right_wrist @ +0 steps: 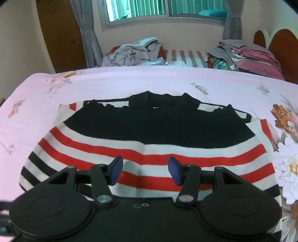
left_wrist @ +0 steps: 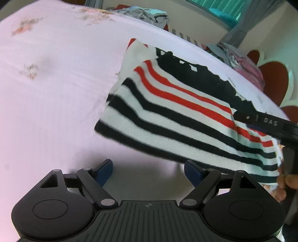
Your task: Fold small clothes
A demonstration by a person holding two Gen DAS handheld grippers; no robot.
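Note:
A small knit top (right_wrist: 149, 130), black at the collar with red and black stripes on white below, lies flat on the pink flowered bed sheet (right_wrist: 111, 82). My right gripper (right_wrist: 145, 170) hovers over its lower striped part, open, with no cloth pinched between the blue pads. In the left wrist view the same top (left_wrist: 167, 104) lies to the right. My left gripper (left_wrist: 149, 172) stands open over bare sheet (left_wrist: 55, 93) just beside the top's hem. One of the right gripper's black fingers (left_wrist: 260, 121) reaches over the top from the right, with a hand (left_wrist: 283, 184) below it.
A loose heap of pale clothes (right_wrist: 134, 52) lies beyond the bed's far edge. A folded stack of grey and pink cloth (right_wrist: 247, 55) sits at the back right by a red headboard (right_wrist: 279, 42). A window (right_wrist: 163, 9) and grey curtains are behind.

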